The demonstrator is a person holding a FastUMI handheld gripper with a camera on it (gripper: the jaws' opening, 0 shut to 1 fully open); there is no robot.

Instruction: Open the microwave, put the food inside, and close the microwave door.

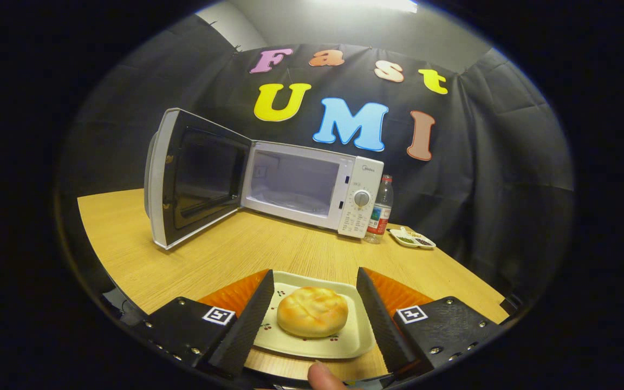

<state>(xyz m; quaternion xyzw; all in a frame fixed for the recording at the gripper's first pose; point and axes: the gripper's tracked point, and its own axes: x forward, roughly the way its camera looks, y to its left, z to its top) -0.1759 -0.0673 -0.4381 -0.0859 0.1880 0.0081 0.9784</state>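
Gripper view: a fingertip (324,376) shows nearest of all, just at the near edge of the wooden table (225,254). The gripper (314,281) stands spread wide, its two fingers flanking a pale rectangular plate with small cherry prints (355,338); whether either finger touches the plate's sides cannot be told. A round golden-brown bun (312,311) lies on the plate, about midway between the fingers and apart from both. An orange mat (398,292) peeks out beyond the fingers on both sides, under the plate.

Farther across the light wood-grain tabletop stands a white microwave oven (312,187), set toward the far side. Its dark-windowed door (195,176) is swung fully open to the left, and the pale cavity behind it is bare apart from a faint glass turntable. A round dial (362,198) sits on the control panel at the oven's right end. Just right of the oven, touching or nearly so, stands a clear plastic bottle with a red cap and red label (381,208). Right of the bottle, a small white divided dish holding dark seasonings (412,238) rests near the table's far right edge.
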